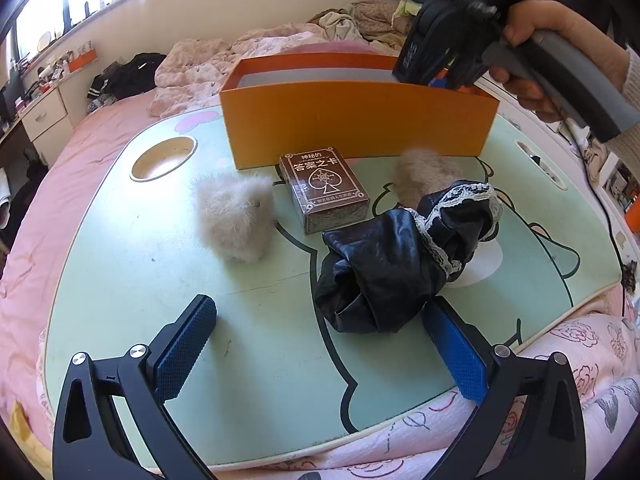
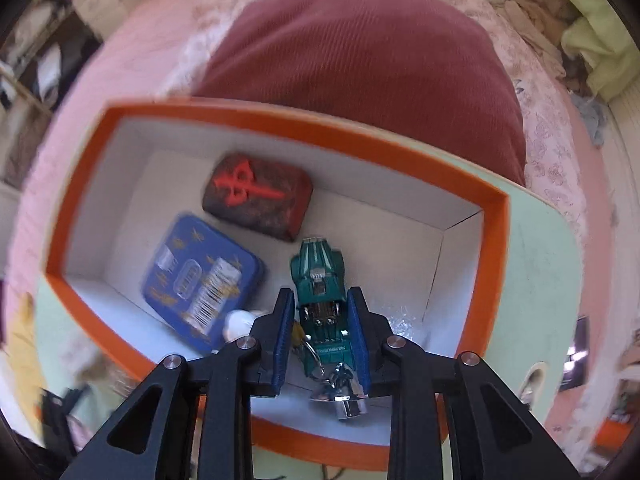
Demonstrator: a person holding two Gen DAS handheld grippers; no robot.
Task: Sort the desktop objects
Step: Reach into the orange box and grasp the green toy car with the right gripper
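Orange cardboard forms the open box [image 1: 356,120] standing at the far side of the pale green lap table [image 1: 120,264], which rests on a bed covered in pink bedding [image 1: 60,184]. In the right wrist view the right gripper [image 2: 322,336] hangs over the box's white interior with its blue-padded jaws closed on a teal toy car [image 2: 320,280], whose nose points away from the camera and whose chrome rear sits nearest the lens. Already lying on the box floor are a blue tin [image 2: 202,276] with gold stars and a barcode label, and behind it a dark block with a red symbol [image 2: 258,196]; a small white object shows just left of the gripper's left finger, too hidden to identify. In the left wrist view the left gripper [image 1: 320,352] hovers low over the table with its jaws spread wide and nothing between them; its right pad sits just beside a crumpled black garment with lace trim [image 1: 404,264]. Ahead lie a brown card deck box [image 1: 324,188], just in front of the orange box, with a grey fluffy item [image 1: 234,216] to its left and a tan fluffy item [image 1: 428,172] to its right, partly behind the garment.
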